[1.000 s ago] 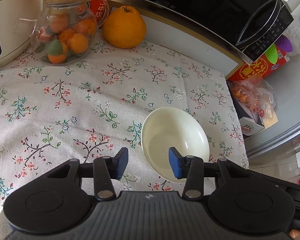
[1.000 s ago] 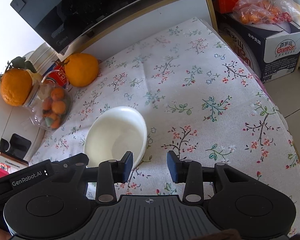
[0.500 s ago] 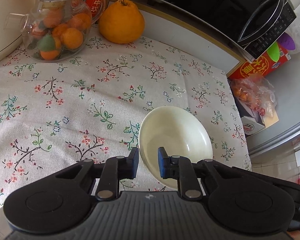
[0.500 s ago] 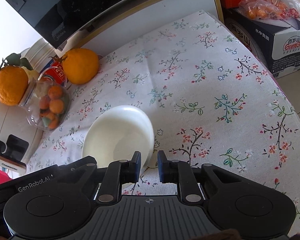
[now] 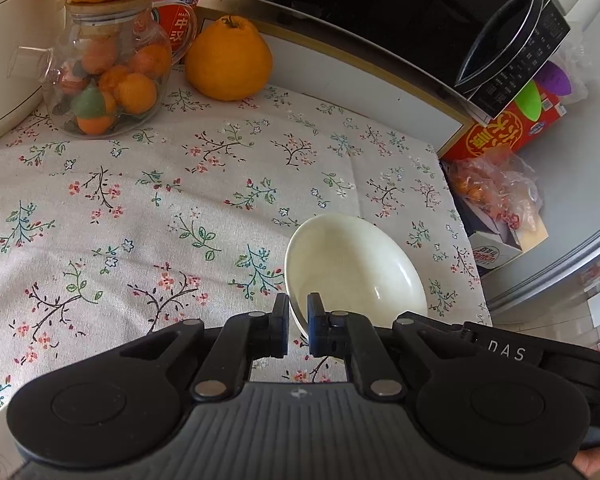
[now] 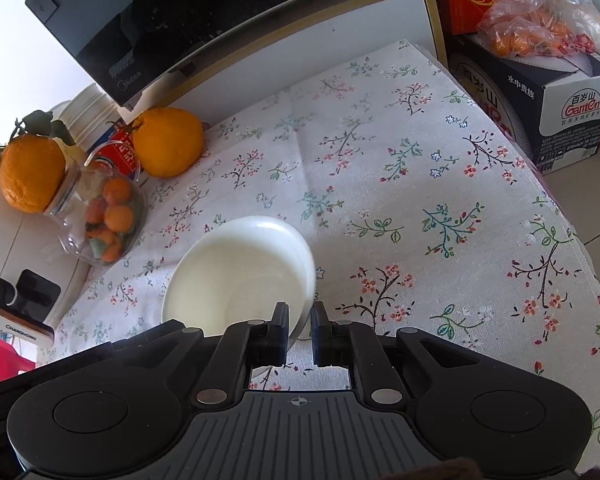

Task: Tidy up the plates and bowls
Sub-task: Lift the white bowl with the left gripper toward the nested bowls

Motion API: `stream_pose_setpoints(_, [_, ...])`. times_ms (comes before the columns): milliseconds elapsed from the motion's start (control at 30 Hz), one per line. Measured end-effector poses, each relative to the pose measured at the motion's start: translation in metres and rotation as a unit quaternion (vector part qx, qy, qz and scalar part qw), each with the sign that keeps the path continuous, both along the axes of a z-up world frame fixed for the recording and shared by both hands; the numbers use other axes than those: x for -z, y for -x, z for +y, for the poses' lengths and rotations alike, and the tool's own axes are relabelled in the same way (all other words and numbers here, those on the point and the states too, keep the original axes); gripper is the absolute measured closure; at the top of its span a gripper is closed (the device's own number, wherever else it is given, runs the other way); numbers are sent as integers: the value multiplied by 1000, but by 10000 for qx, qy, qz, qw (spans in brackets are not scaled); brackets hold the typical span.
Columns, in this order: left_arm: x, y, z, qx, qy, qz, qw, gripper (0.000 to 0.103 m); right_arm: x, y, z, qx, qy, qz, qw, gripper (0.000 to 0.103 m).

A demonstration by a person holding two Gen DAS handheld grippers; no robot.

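Black, ribbed housings fill the bottom of both wrist views, and from each a pair of short fingers reaches forward and down at a steep slant toward the table. Between them sits the white bowl (image 5: 356, 268), glossy, smooth and unpatterned, with a thin rim and a shallow round hollow; it rests on the floral tablecloth (image 5: 140, 200) toward the table's near right part. The left gripper (image 5: 298, 322) has just been closing and now pinches the bowl's near-left rim, one blue-edged pad inside the wall and one outside. The right gripper (image 6: 300, 328) has likewise just been closing and is clamped on the opposite, near-right rim, so both tools hold the same bowl from its two sides. Seen from the right wrist the bowl (image 6: 240, 276) seems tipped a little, its far edge higher, though I cannot tell if it has left the cloth. Farther back a glass jar (image 5: 104, 76) of small oranges stands by a large orange fruit (image 5: 228, 64), and beyond them a black microwave (image 5: 400, 16) sits on a raised white ledge. Off the table's right edge lie a red carton (image 5: 508, 132) and a plastic bag of fruit (image 5: 496, 188).
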State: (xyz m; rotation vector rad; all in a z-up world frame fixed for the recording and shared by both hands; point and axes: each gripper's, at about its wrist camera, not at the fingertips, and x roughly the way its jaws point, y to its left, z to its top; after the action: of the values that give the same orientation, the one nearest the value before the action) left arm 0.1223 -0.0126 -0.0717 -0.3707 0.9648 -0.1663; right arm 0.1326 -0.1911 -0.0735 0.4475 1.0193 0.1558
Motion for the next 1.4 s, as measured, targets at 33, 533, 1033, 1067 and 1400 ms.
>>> stream_pose_setpoints(33, [-1,1,0,10,6,-8,10000,95,0,1,-1,8,0,8,10000,92])
stream_pose_setpoints(533, [-11,19,-11,30,69,-136,9999,95,-14,16,-11,40,9,-169,9998,92])
stream_pose_setpoints(1033, [-20,33,-18,115,91,-314,9994,95,-28,31,-18,37,47,-350,9994,92])
stream_pose_setpoints(1067, [-21,34,-18,120,103,-321,9994,95,-29,33,-19,33,46,-364,9993,92])
stream_pose_setpoints(1400, [-26,50,-22,212,121,-426,9988,94,-37,47,-22,-35,101,-475,9988,91])
